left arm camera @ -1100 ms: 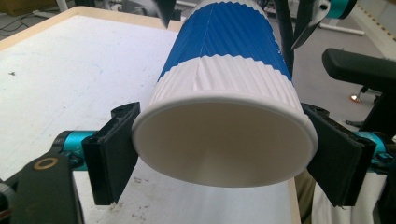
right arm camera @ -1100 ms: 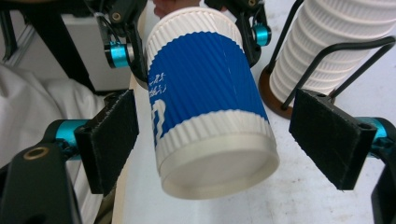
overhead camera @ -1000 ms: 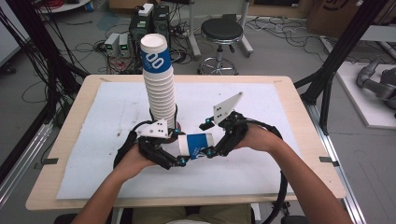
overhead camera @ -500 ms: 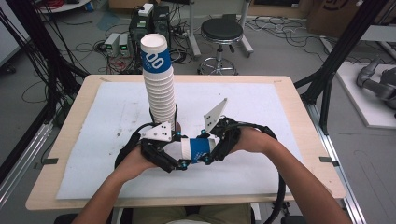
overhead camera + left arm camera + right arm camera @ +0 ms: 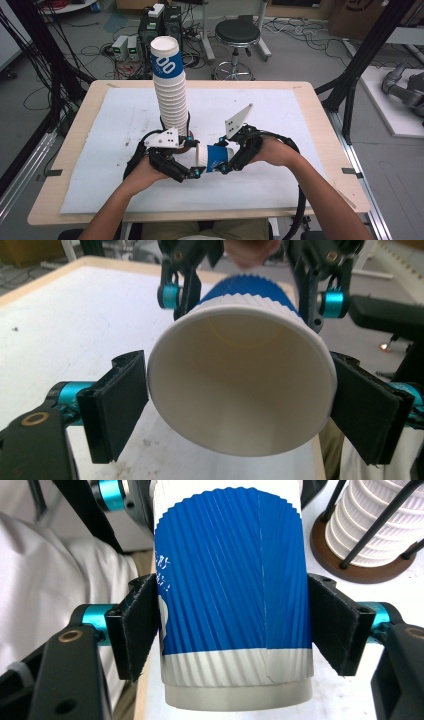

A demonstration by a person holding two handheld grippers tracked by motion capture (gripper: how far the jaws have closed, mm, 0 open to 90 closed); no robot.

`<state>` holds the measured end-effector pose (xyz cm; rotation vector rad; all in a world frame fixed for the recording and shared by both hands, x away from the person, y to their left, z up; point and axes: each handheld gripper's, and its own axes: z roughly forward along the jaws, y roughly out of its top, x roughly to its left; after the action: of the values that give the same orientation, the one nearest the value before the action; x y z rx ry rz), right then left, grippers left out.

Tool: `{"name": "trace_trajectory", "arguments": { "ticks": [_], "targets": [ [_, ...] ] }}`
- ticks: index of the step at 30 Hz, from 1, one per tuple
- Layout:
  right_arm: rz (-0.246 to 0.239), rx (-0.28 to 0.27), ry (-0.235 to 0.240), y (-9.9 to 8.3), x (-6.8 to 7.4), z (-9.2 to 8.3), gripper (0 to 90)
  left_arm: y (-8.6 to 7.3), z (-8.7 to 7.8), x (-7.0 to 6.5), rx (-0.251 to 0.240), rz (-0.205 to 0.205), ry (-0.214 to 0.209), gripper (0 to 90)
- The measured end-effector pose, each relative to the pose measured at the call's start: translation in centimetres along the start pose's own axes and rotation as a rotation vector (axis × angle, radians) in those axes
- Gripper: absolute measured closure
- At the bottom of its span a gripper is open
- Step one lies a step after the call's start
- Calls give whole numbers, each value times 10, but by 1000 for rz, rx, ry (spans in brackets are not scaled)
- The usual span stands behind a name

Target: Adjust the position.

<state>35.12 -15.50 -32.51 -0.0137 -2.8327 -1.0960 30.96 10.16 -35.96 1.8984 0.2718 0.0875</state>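
Note:
A blue and white ribbed paper cup [image 5: 217, 156] lies on its side just above the table, between both grippers. My right gripper [image 5: 225, 156] has just been closing on it, and its pads [image 5: 134, 630] press on the cup's blue wall [image 5: 232, 595] from both sides. My left gripper [image 5: 196, 159] has just been opening. The cup's open rim [image 5: 240, 385] still sits between its pads [image 5: 117, 405], which stand beside the rim without squeezing it. In the left gripper view the right gripper's jaws clamp the far end of the cup.
A tall stack of matching cups [image 5: 170, 85] stands in a wire holder with a brown base [image 5: 372, 525] just behind the left gripper. A white sheet [image 5: 300, 125] covers the wooden table. A stool [image 5: 237, 32] and cables lie on the floor beyond.
The right gripper moved left onto the cup and shut on it. The left gripper's jaws spread apart while that hand stayed in place.

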Motion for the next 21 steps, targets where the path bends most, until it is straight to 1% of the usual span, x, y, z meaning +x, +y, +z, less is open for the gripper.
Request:
{"name": "trace_trajectory", "arguments": {
  "ticks": [1,2,3,7,10,12,13,14,15,16,17,18,21],
  "targets": [
    [8,-15,4,-3,0,0,268,0,-1,0,-18,-2,-4,142],
    [18,-18,6,-7,0,1,268,1,-3,0,-36,-3,-5,142],
    [22,-31,0,-12,1,2,268,1,-5,1,-53,-2,-3,142],
    [61,-123,-15,-31,1,1,267,0,-11,5,-142,-39,15,141],
    [71,-185,-44,-41,2,0,266,-2,-15,8,-192,-55,16,135],
    [72,-243,-66,-46,4,0,266,-3,-15,9,-214,-61,15,135],
    [79,-255,-68,-47,4,-1,266,-4,-15,9,-222,-64,12,135],
    [83,-276,-80,-48,5,-1,266,-5,-15,10,-231,-69,5,134],
    [87,-308,-87,-50,6,-2,266,-5,-15,10,-235,-69,4,135],
    [90,-325,-90,-51,7,-2,266,-5,-14,9,-242,-67,4,133],
    [96,-359,-102,-53,8,-1,266,-5,-14,9,-240,-65,2,131],
    [99,-377,-100,-55,8,-1,266,-6,-13,9,-241,-62,0,130],
    [101,-406,-102,-57,10,2,266,-6,-11,8,-240,-62,-5,128]
  ]
}}
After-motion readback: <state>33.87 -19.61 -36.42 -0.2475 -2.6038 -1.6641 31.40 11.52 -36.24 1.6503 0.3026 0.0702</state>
